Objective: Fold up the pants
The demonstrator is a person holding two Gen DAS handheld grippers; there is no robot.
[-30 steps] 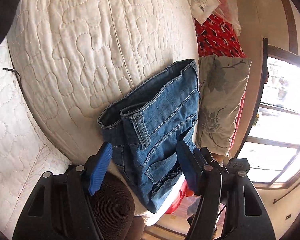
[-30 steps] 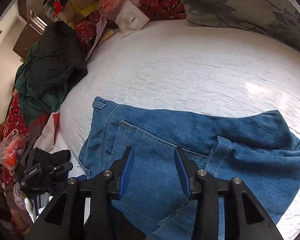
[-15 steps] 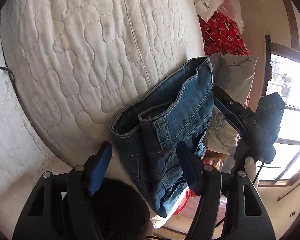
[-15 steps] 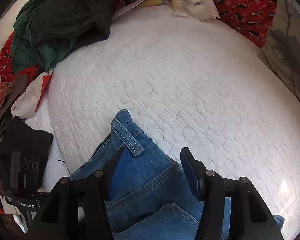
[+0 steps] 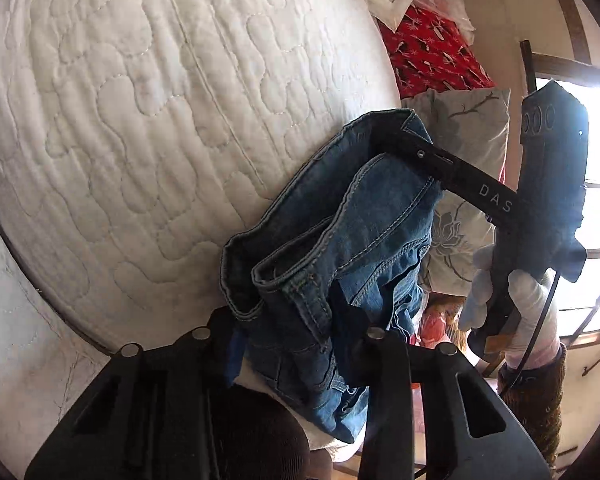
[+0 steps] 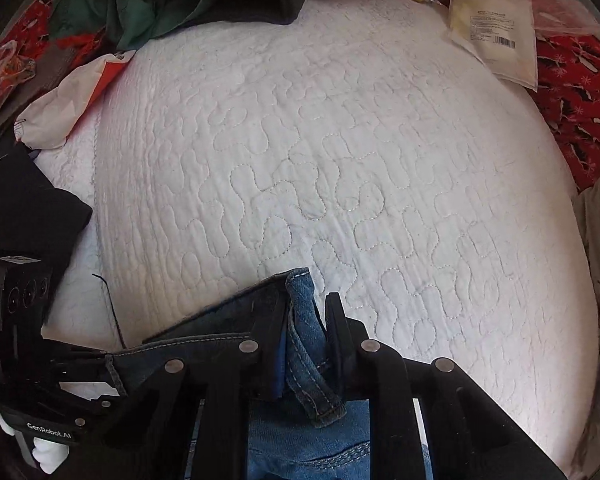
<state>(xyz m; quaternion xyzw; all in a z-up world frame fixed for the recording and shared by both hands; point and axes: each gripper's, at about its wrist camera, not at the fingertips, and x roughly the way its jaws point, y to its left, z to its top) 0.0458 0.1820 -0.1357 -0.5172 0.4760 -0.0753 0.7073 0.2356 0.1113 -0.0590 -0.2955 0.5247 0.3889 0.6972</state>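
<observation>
1. Jeans [image 5: 340,248] lie bunched at the near edge of the white quilted bed [image 5: 148,112], at about 5 o'clock in the left wrist view, with the waistband end turned toward the cameras.
2. Left gripper [image 5: 296,332]: its jaws are closing, and the denim at the waistband, close to a belt loop, sits between them; the pads seem to press the cloth already.
3. Right gripper [image 6: 304,344]: its jaws are closing too, with a belt loop and the waistband edge between them at 6 o'clock of its own view. It points steeply down at the bed.
4. Progress, as I judge it: the jeans look already doubled, because two waistband layers stand one beside the other. The legs are mostly hidden, so I cannot tell how neat this fold is.
5. What is left: probably to lift the waistband by both corners, spread the jeans flat on the free quilt toward 12 o'clock, and fold them across once more.
6. A grey flowered pillow [image 5: 464,184] and red patterned cloth [image 5: 428,52] lie at 2 o'clock, apart from the jeans.
</observation>
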